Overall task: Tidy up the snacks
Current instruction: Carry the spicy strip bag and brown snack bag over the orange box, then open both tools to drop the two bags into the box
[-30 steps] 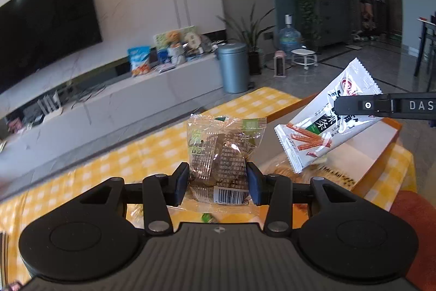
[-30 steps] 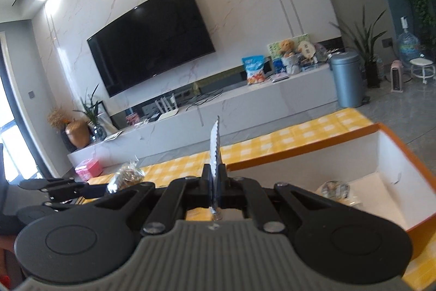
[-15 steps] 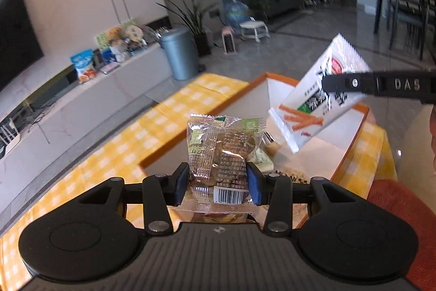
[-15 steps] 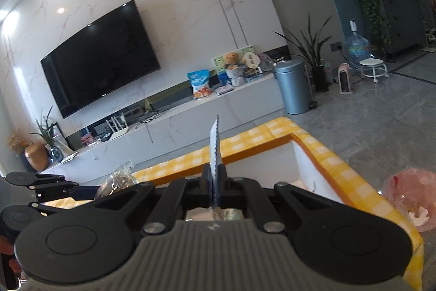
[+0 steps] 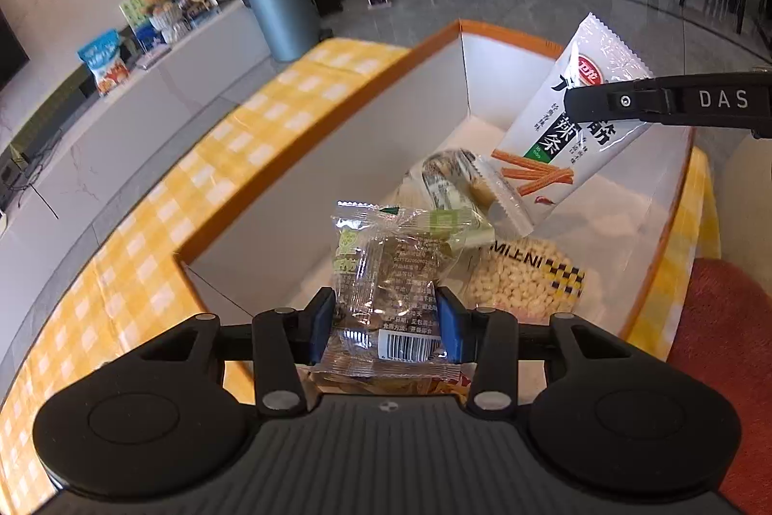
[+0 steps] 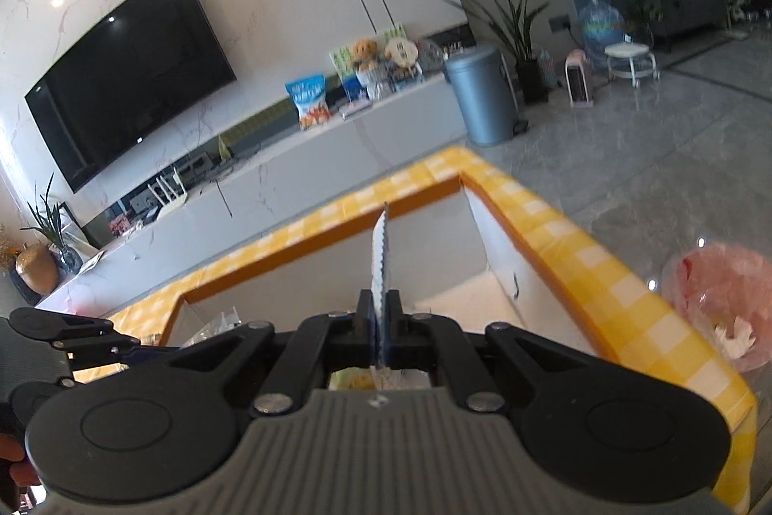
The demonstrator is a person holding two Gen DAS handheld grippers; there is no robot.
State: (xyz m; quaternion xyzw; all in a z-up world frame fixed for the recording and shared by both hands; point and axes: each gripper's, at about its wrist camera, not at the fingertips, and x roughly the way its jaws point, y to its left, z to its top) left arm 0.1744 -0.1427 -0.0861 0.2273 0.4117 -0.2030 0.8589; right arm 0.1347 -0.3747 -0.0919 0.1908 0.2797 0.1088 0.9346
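Snacks gather in the white box (image 5: 337, 187): several lie inside, while the left gripper (image 5: 386, 317) clamps a clear packet (image 5: 391, 278) above the near end and the right gripper (image 6: 381, 322) pinches a white spicy-strip packet (image 5: 569, 119) farther right, both unreleased.

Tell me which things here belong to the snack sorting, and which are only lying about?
Belong:
clear snack packet in left gripper
white spicy-strip packet in right gripper
orange-rimmed box
corn-puff bag inside it

Lying about:
grey bin
blue bag on the TV shelf
pink bag
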